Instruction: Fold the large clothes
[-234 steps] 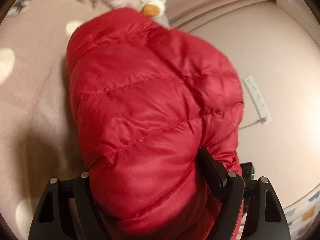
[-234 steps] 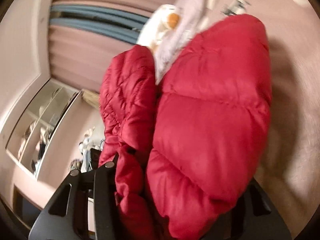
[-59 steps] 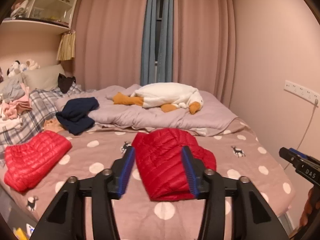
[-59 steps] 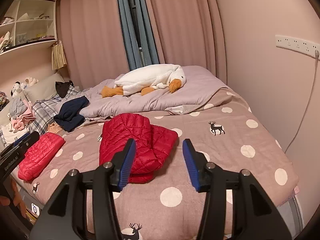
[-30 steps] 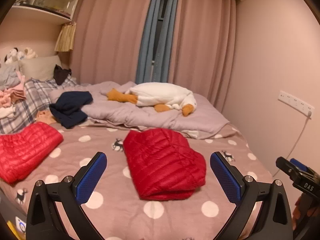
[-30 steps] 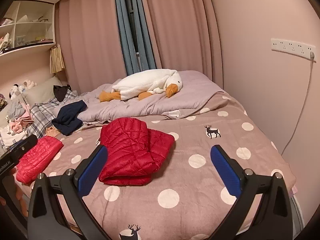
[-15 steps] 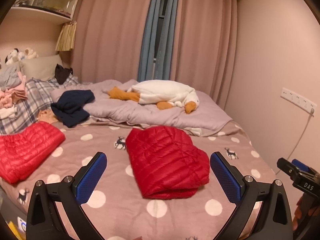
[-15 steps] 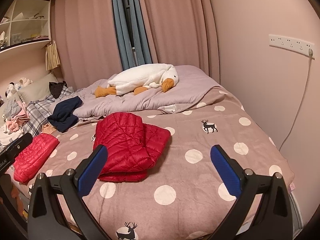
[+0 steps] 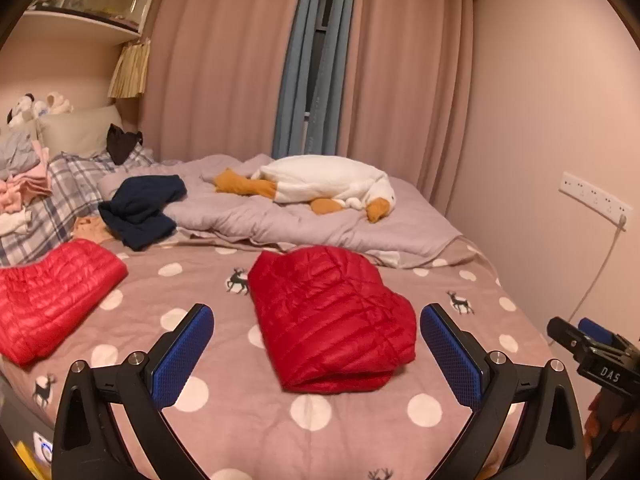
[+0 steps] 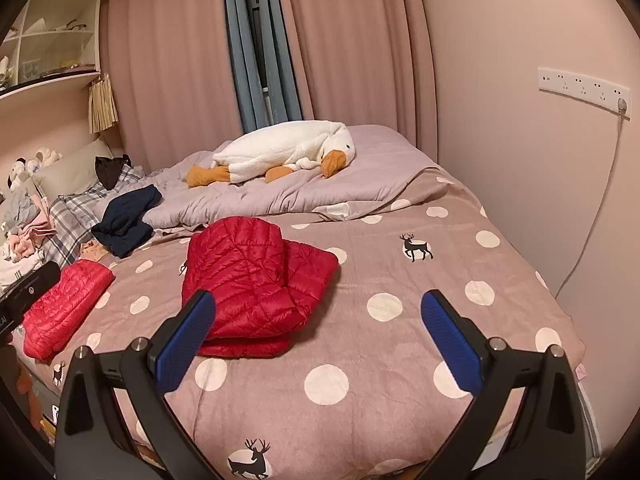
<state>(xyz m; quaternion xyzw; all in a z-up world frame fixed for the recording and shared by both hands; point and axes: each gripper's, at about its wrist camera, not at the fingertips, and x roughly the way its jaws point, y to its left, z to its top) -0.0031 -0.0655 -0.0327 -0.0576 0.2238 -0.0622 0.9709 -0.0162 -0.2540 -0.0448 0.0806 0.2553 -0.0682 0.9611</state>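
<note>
Red quilted down is lying folded into a thick bundle in the middle of the bed: the folded red jacket (image 9: 332,312) (image 10: 256,280) is resting on the pink polka-dot bedspread (image 9: 224,400) (image 10: 360,392), touching neither tool. Both hand-held tools are hanging back from the bed with nothing between their fingers. The left gripper (image 9: 316,354) is spreading its jaws wide, blue pads (image 9: 184,356) facing inward, and the jacket is showing in the gap beyond them. The right gripper (image 10: 318,342) is likewise gaping wide and holding nothing, with the jacket sitting ahead and to the left of its gap. A second red jacket (image 9: 48,300) (image 10: 66,308) is lying well apart near the bed's left edge, also folded. Farther back, a white plush goose (image 9: 320,188) (image 10: 280,150) is sprawling on a rumpled lilac duvet (image 9: 304,228) (image 10: 320,192), and a dark navy garment (image 9: 142,210) (image 10: 126,220) is heaped beside a plaid pillow (image 9: 60,196). Pink curtains (image 9: 224,72) are hanging behind the bed, and a cable is dangling from the wall socket strip (image 10: 584,88)
</note>
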